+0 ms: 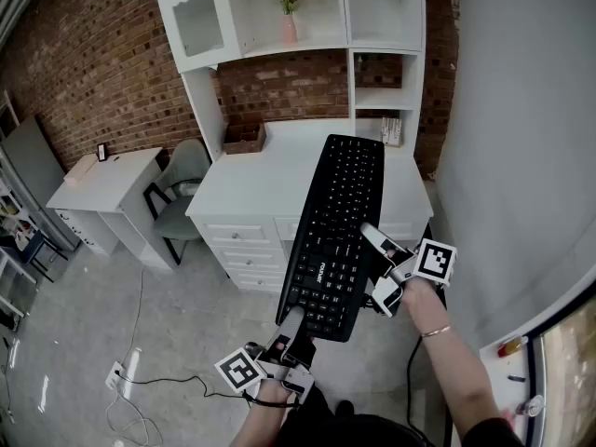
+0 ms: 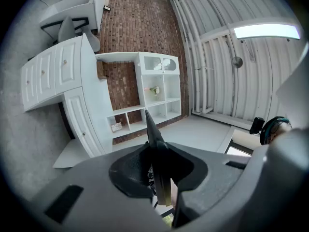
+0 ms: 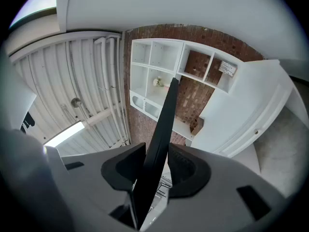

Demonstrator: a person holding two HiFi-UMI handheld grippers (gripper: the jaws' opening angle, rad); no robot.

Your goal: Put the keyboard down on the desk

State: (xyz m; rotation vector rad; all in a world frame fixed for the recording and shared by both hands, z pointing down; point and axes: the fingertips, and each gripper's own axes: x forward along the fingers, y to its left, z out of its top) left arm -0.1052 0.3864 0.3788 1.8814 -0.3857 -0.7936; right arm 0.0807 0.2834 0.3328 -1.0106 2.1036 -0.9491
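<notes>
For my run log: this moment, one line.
black flat keyboard: aloft, off white desk | left gripper: grips near end | right gripper: grips right edge

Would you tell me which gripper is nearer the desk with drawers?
Right: the right gripper grips the keyboard's long side, closer to the desk; the left gripper holds its near end, farther back.

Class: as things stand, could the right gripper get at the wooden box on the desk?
Probably not: the right gripper is clamped on the keyboard, shared with the left gripper; the wooden box sits beyond it.

Desk (image 1: 270, 180) front lies open; basket (image 1: 244, 138) and hutch (image 1: 382, 12) crowd its rear.
</notes>
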